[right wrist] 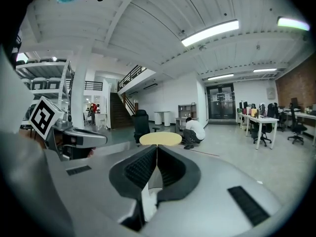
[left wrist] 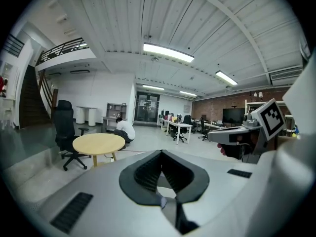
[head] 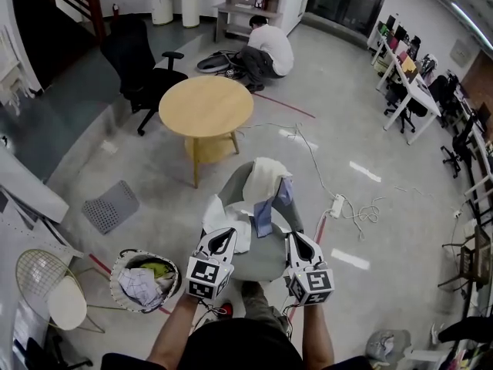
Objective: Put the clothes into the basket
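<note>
Fingers on left gripper point(head: 225, 237) and right gripper point(head: 299, 242) meet, holding nothing.

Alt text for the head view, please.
From above, a person holds the left claw and right claw, both shut, over a grey chair draped with white and blue clothes. A basket with clothes in it sits on the floor at left; a round wooden table stands beyond.

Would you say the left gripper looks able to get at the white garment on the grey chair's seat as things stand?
Probably yes: the left gripper hovers right at the white garment on the grey chair, with nothing between them. Its jaws are shut, so they must open first.
</note>
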The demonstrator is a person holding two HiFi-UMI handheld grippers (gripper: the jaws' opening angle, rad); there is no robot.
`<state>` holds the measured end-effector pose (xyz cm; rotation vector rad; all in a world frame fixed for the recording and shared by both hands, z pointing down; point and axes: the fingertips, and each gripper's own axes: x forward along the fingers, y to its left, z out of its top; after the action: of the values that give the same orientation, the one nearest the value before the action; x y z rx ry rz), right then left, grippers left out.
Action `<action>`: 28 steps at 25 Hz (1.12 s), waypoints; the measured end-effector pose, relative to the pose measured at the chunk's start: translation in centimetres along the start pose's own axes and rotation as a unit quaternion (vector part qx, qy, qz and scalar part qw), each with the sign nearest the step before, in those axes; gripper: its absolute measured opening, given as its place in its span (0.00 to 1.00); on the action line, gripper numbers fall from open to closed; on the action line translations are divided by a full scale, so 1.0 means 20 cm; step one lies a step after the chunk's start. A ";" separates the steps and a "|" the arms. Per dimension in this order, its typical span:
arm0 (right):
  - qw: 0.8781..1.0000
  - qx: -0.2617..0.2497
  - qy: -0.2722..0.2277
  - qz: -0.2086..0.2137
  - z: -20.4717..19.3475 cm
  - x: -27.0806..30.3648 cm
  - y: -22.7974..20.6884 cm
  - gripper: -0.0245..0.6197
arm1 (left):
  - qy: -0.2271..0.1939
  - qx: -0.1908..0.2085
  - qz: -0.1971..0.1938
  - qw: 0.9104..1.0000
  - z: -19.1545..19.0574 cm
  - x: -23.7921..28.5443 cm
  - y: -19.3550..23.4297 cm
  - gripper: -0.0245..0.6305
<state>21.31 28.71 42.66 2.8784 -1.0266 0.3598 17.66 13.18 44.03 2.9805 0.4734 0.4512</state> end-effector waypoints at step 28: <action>0.991 0.051 0.090 0.089 -0.30 1.10 -0.85 0.08 | 0.091 -0.045 0.078 0.992 -0.05 1.19 0.34 0.05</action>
<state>47.37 29.13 54.03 2.7826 -1.2672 0.6888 40.90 14.27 52.46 2.9148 0.2270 0.7419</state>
